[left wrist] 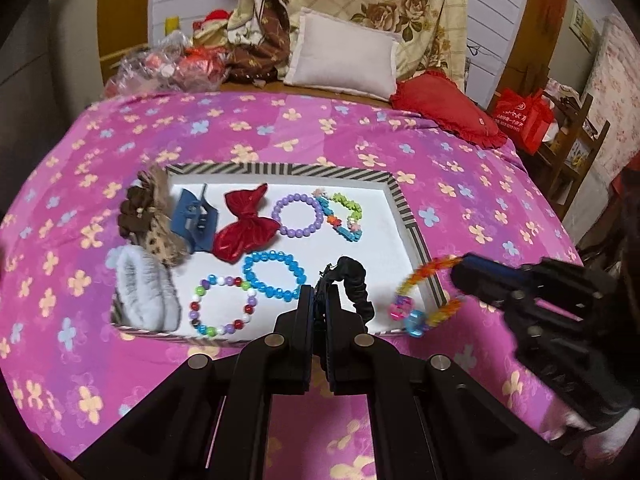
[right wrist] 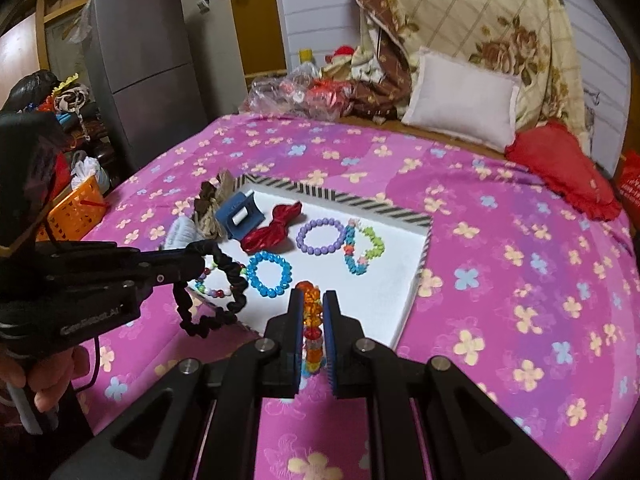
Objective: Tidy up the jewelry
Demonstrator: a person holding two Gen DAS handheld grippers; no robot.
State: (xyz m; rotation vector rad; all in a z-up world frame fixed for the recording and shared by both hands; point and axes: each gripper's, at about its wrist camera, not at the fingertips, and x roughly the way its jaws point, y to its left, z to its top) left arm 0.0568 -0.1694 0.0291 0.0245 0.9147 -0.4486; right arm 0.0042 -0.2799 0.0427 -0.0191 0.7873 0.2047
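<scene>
Tray (left wrist: 400, 196) with striped rim and white floor lies on the pink flowered bed (left wrist: 280, 132); inside lie a purple bead bracelet (left wrist: 298, 215), a blue bead bracelet (left wrist: 274, 276), a multicoloured bead bracelet (left wrist: 224, 306) and a red bow (left wrist: 244, 228). Left gripper (left wrist: 318, 304): fingers pinch a black scrunchie (left wrist: 356, 280), its loop hanging over the tray's near edge. Right gripper (right wrist: 312, 312): fingers pinch an orange bead bracelet (right wrist: 312, 320), held above the tray's near right corner.
</scene>
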